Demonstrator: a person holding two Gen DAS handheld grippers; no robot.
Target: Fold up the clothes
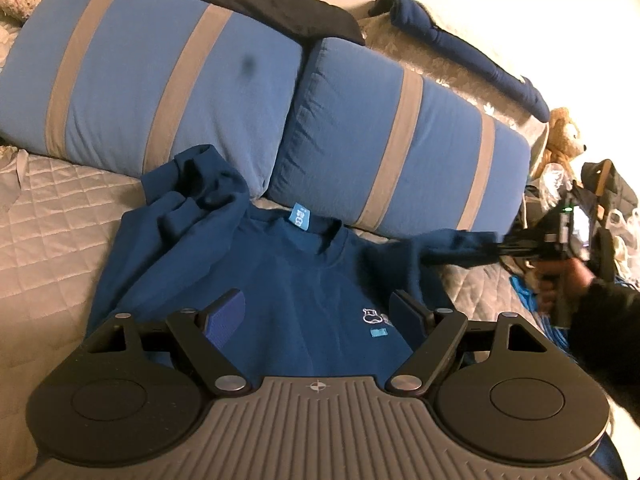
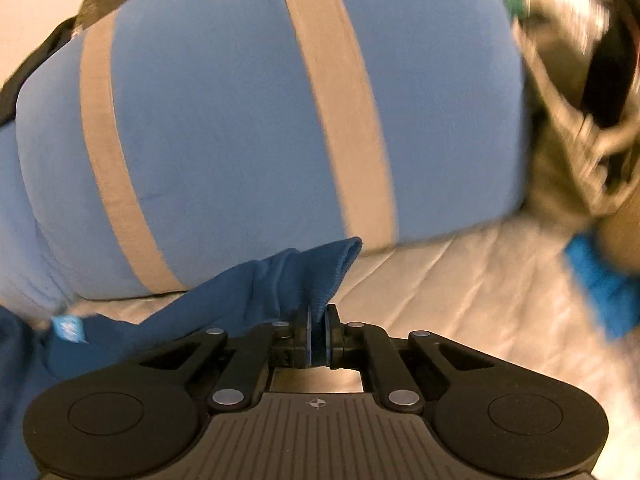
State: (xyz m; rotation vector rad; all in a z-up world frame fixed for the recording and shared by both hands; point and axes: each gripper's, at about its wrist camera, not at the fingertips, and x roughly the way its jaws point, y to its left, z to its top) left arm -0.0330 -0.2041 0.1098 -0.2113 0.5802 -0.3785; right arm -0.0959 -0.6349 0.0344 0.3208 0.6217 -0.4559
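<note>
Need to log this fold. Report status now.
Right gripper shut on sleeve cuff, sleeve stretched out sideways. Left gripper open above sweatshirt chest, holding nothing. Other sleeve bunched against pillow.

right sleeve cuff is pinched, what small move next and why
Probably draw the cuff inward across the sweatshirt chest. The right hand-held gripper is shut on it with the sleeve pulled out straight, while the other sleeve lies bunched by the pillow.
</note>
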